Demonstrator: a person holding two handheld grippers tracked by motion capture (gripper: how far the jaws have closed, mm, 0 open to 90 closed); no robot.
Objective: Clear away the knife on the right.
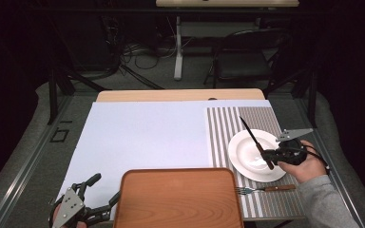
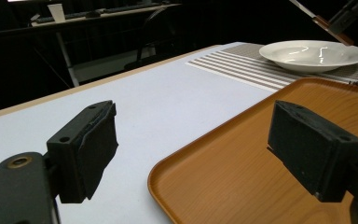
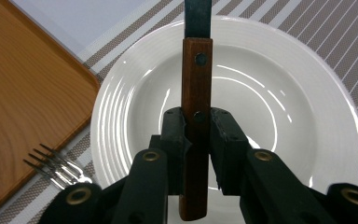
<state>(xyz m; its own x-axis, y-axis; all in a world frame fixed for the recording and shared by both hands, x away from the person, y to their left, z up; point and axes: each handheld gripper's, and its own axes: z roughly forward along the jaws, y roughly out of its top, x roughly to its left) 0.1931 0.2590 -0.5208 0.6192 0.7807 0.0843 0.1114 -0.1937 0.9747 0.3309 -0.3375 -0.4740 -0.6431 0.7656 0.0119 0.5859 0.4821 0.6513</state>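
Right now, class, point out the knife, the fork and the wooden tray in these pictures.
knife [image 3: 196, 88], right gripper view, on its wooden handle above the closed jaws.
fork [image 1: 265, 189], high view, where the metal neck meets the wooden handle.
wooden tray [image 1: 178, 199], high view, on its bare floor.

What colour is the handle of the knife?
Brown wood with dark rivets; the knife handle shows best in the right gripper view.

High view looks down; both claw views, low and close, share the plate [image 2: 314, 55].
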